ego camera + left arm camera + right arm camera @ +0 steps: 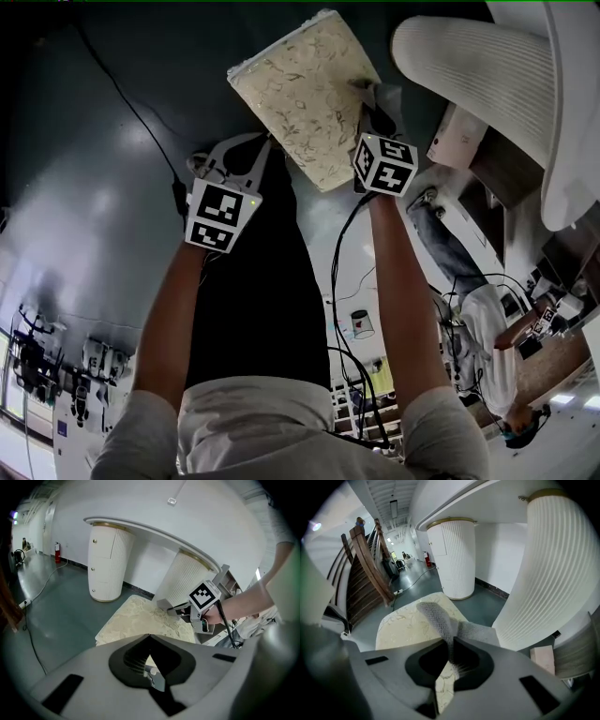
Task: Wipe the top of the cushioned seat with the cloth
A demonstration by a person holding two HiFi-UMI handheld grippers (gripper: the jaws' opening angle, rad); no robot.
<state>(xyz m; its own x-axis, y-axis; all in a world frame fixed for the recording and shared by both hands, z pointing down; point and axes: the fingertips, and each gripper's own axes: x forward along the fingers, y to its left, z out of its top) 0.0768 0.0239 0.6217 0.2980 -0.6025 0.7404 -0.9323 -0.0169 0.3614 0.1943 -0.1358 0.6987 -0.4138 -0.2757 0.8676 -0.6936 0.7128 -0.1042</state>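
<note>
Cream floral seat (302, 94), grey mesh cloth (436, 617)

Floor (84, 187): dark grey-green, glossy, catching light.
Ribbed pedestals (108, 562): two white fluted drums, upright under one curved white top (154, 531).
Fire extinguisher (57, 552): red, by the far wall.
Cable (131, 108): black, running across the floor.
Wooden railing (365, 569): brown, slanting beside the corridor.
Beige block (543, 659): near the closer pedestal's foot.

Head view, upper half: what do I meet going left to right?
left gripper → seat → right gripper → ribbed column
</note>
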